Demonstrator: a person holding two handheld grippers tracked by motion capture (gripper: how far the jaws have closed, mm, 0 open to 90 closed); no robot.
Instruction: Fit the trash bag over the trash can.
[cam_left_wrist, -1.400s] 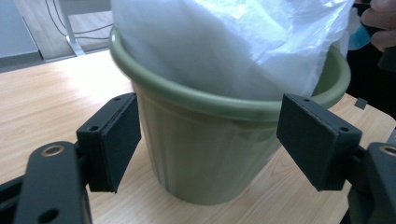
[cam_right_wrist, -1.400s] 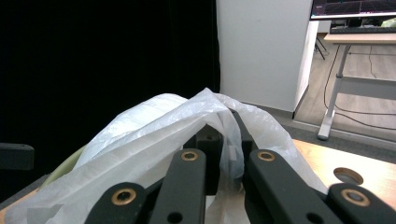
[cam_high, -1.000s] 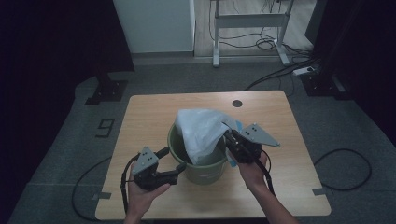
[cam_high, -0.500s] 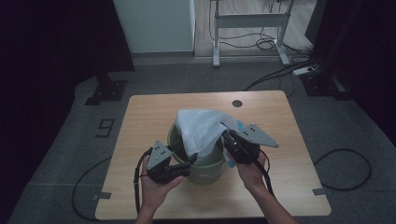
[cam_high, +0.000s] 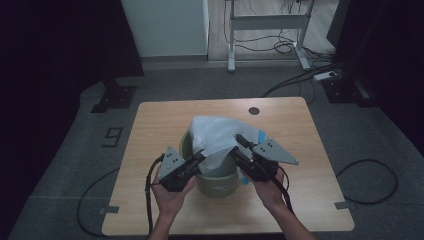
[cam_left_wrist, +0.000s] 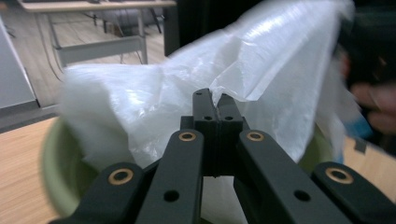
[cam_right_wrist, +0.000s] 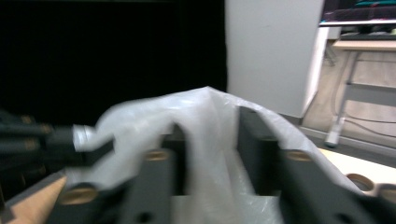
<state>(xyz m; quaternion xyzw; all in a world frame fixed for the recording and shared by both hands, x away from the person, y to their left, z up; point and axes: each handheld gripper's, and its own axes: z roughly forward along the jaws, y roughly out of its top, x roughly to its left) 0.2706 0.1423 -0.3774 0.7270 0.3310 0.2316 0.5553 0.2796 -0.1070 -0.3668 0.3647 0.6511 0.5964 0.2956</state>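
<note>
A pale green bucket (cam_high: 215, 182) stands near the front middle of the wooden table (cam_high: 160, 120). A thin white plastic bag (cam_high: 215, 132) rises out of it. My left gripper (cam_high: 200, 154) is at the bucket's left rim. In the left gripper view it (cam_left_wrist: 212, 100) is shut on a fold of the bag (cam_left_wrist: 163, 93) above the bucket (cam_left_wrist: 56, 177). My right gripper (cam_high: 239, 145) reaches in at the bag's right side. In the right gripper view its jaws (cam_right_wrist: 212, 135) stand apart, with the bag (cam_right_wrist: 210, 116) draped over and between them.
A small blue patch (cam_high: 260, 136) shows at the bag's right edge. A round cable hole (cam_high: 254, 110) sits near the table's far edge. Cables lie on the floor around the table, and a desk frame (cam_high: 265, 22) stands behind it.
My left gripper has moved right and forward from beside the bucket to its rim and has closed on the bag. The right gripper has barely moved.
</note>
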